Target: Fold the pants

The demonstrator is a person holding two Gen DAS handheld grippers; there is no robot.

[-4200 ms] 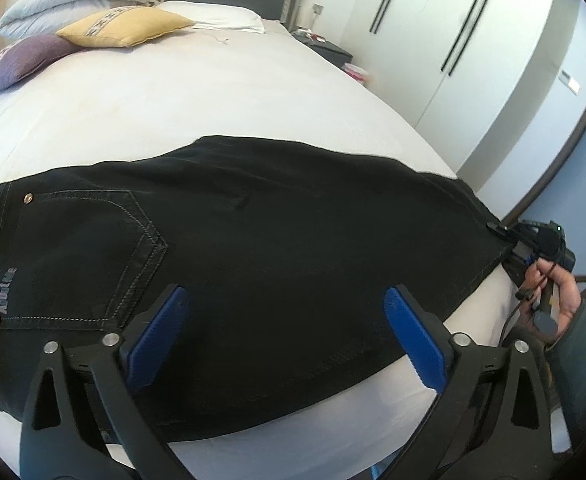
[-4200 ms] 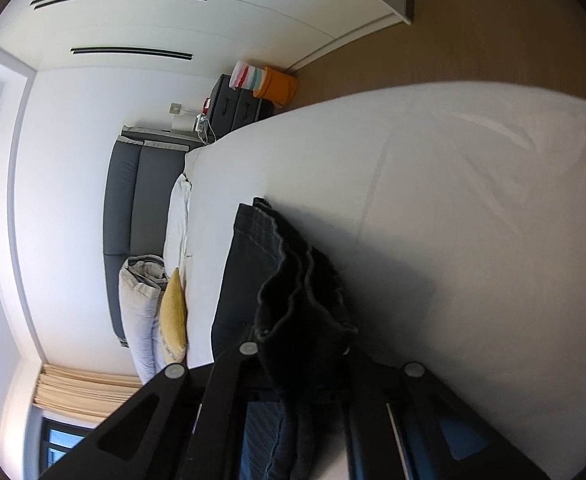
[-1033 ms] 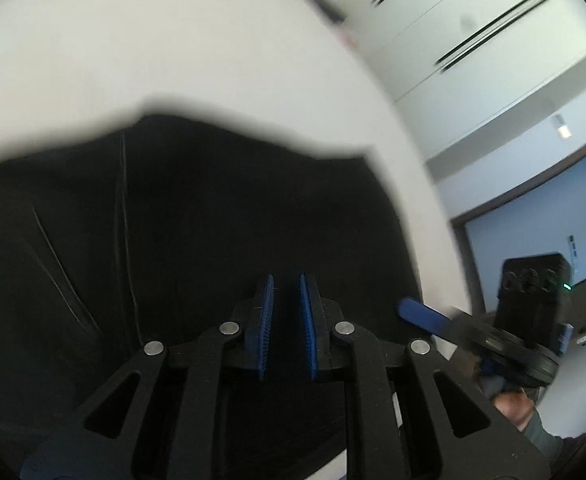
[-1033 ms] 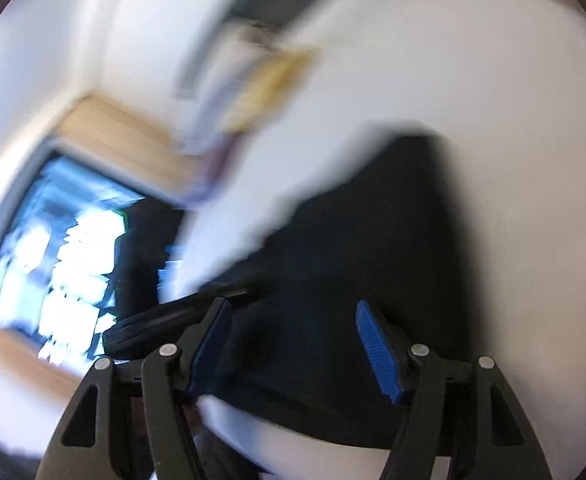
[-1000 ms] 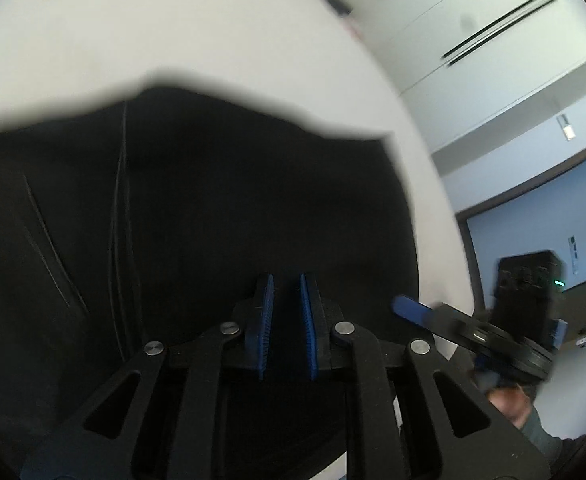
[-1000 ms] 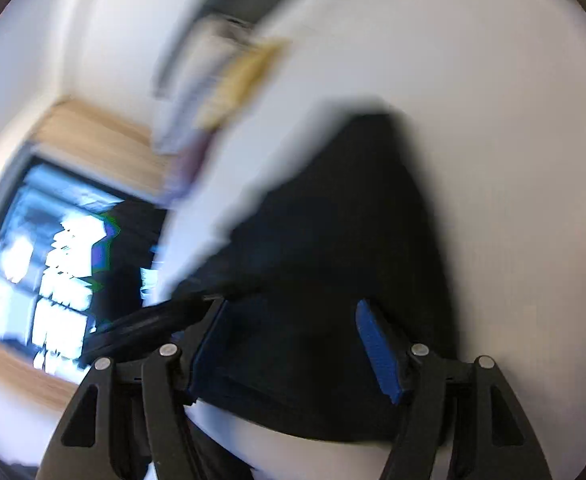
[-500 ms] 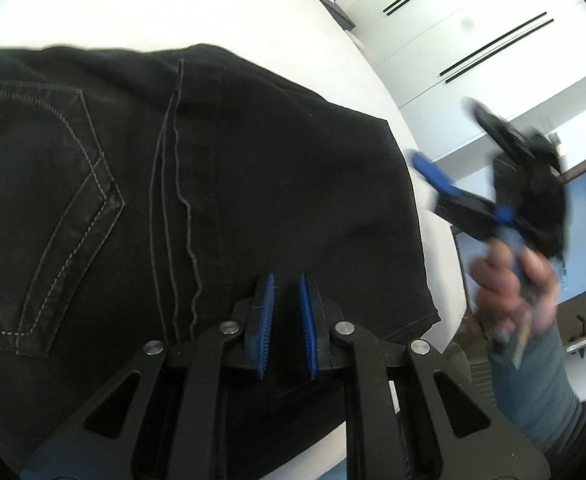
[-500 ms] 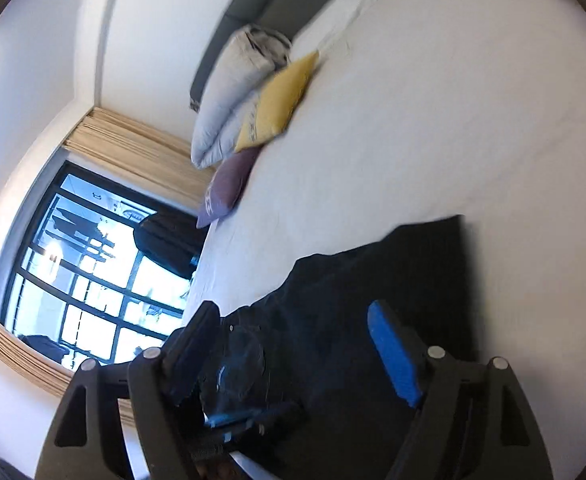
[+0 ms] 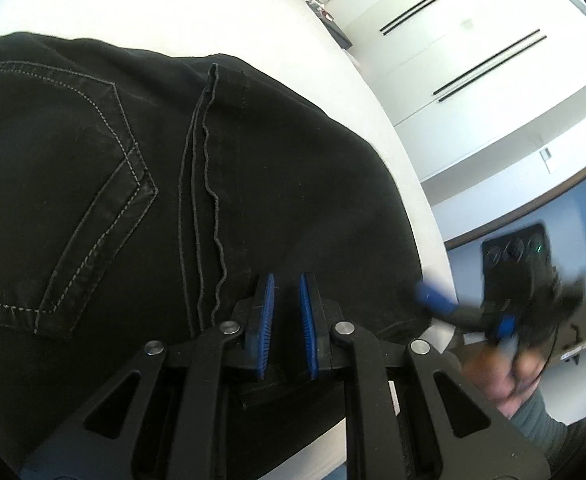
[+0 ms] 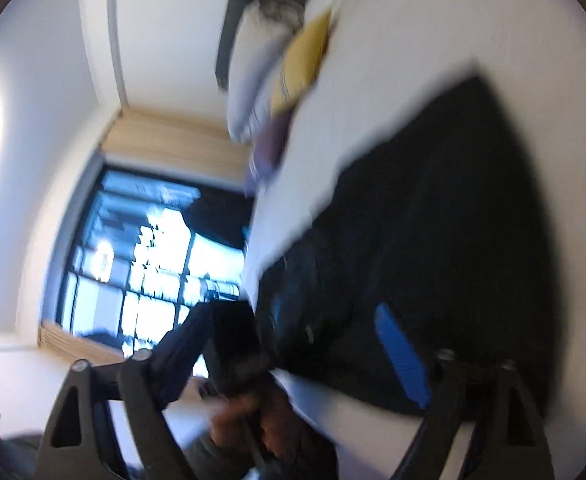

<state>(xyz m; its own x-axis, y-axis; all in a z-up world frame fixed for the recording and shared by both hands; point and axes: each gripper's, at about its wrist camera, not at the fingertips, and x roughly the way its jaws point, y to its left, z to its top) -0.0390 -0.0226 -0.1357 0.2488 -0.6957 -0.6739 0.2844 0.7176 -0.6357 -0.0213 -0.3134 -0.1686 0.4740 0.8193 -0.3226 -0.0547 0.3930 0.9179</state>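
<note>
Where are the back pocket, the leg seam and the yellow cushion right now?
back pocket (image 9: 73, 184), left wrist view, middle of the pocket panel.
leg seam (image 9: 205, 184), left wrist view, on the double stitching.
yellow cushion (image 10: 301, 68), right wrist view, middle of its blurred face.

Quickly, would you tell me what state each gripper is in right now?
Left gripper: shut; black pants lie under it, but a pinch on them cannot be told.
Right gripper: jaws opening, nothing between them.

A white bed (image 9: 181, 12) carries black pants (image 9: 253, 184), folded flat near its foot edge, back pocket up. Pillows (image 10: 253, 76) and a yellow cushion (image 10: 301, 64) lie at the head end; beside them sits what seems a purple cushion (image 10: 271, 144), blurred.
</note>
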